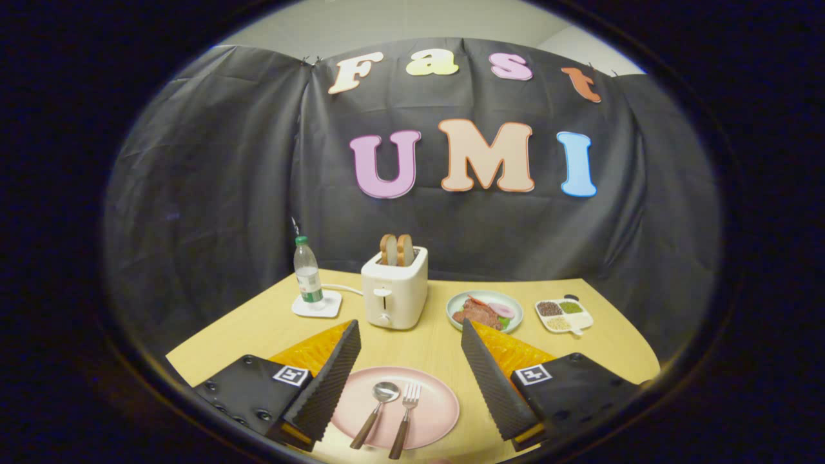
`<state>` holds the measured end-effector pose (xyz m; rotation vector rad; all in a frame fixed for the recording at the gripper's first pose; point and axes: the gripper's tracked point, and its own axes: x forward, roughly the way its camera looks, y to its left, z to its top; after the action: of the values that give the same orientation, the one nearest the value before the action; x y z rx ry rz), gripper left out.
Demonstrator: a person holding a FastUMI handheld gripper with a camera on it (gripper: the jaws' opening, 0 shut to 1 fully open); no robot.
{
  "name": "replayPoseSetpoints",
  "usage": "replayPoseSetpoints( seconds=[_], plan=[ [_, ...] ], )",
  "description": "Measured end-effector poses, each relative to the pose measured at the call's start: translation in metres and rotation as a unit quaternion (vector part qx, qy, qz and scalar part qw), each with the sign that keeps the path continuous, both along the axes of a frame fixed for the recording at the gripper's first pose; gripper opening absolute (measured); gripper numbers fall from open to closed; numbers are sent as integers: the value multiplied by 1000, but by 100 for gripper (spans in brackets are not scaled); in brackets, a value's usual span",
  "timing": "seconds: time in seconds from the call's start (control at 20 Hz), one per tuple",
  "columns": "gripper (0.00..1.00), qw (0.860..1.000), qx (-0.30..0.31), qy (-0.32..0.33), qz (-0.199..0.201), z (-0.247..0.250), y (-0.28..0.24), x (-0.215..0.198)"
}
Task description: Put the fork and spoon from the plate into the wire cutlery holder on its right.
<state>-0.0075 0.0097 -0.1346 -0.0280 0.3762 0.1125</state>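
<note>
Two ridged black fingers [335,380] are held wide apart, with nothing gripped, and the claw [410,380] is poised above a yellow table [438,351]. Between the fingers a pink plate [438,403] is seen, and on it the spoon [375,406] and the fork [405,419] are laid side by side, heads pointing away and wooden handles pointing back, the spoon on the left. Neither is touched by the fingers. Beyond the plate a white toaster [394,293] is set, with two slices of bread [396,250] standing in its slots. Left of the toaster a water bottle [307,270] is stood on a white coaster [317,305]. Right of the toaster a pale green plate of food [485,310] is placed, and beside that a small divided dish [564,316].
</note>
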Motion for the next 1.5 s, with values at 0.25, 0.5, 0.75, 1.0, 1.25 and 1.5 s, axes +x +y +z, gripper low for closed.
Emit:
replayPoseSetpoints(
  seconds=[0.25, 0.5, 0.75, 1.0, 1.25, 1.5],
  plan=[
    [100, 999, -15, 41, 11, -34, -2, -10],
    [100, 996, -32, 82, 25, -71, -2, -21],
    [100, 990, -46, 129, 32, -111, -6, -31],
    [100, 984, -48, 171, 30, -143, -11, -37],
    [100, 976, -55, 207, 29, -168, -14, -41],
    [95, 967, -67, 243, 32, -188, -15, -49]
  ],
)
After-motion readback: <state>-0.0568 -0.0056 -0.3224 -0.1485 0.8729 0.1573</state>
